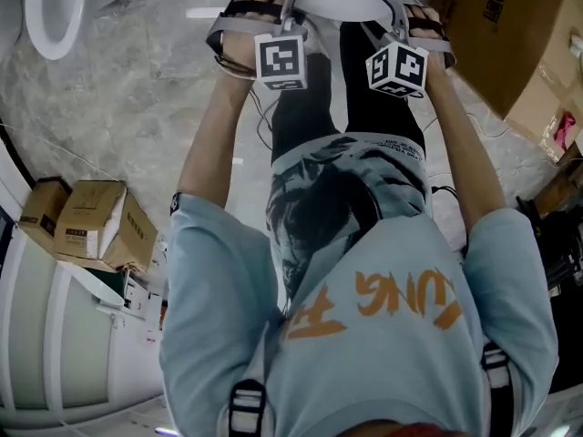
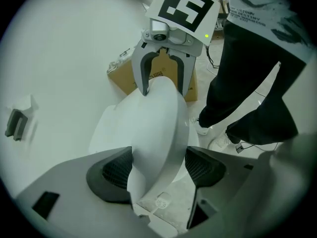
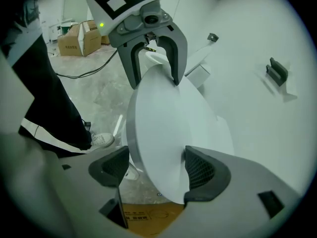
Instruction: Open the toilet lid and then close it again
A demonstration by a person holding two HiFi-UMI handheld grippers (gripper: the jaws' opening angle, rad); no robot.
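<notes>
Grey marbled floor (image 1: 137, 107) w/ 2 cardboard boxes (image 1: 91, 224) L, big box (image 1: 506, 35) R, white toilet bowl (image 1: 56, 7) top-L.

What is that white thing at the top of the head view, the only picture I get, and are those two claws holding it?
Observer: It is a toilet lid. In the left gripper view it stands between the jaws of the left gripper.
Operator: Squeezed tight?
Observer: No. One pad seems to rest against it, while the other stands clear, so those jaws are open.
Operator: And the other claw?
Observer: The right gripper straddles the opposite edge of the same lid. It is open too: a gap shows on one side.
</notes>
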